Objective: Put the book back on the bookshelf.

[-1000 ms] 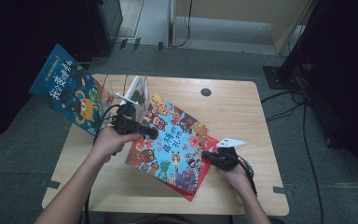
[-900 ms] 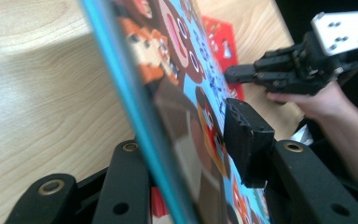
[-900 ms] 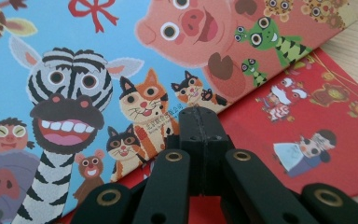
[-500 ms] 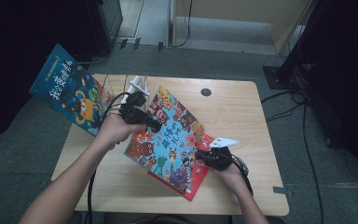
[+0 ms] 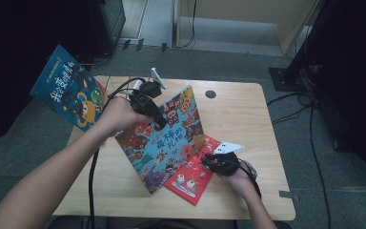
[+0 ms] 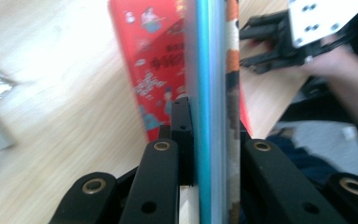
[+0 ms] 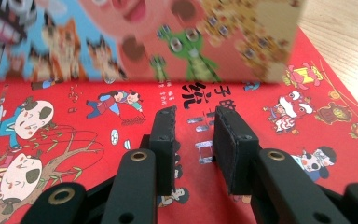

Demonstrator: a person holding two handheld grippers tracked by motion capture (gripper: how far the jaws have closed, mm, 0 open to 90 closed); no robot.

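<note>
On the wooden counter [image 5: 248, 119], the left gripper [image 5: 158, 125] pinches the tilted blue book [image 5: 164, 138] — it could slip onto the red book [image 5: 190, 179], where the right gripper [image 5: 208, 161] rests spread, holding nothing.

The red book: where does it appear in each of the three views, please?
High view: the red book lies flat, lower centre, under the lifted colourful book.
Left gripper view: red book at upper centre, left of the colourful book's edge.
Right gripper view: red book spans the lower part.
Shared landmark: the colourful book, raised above the red one.
</note>
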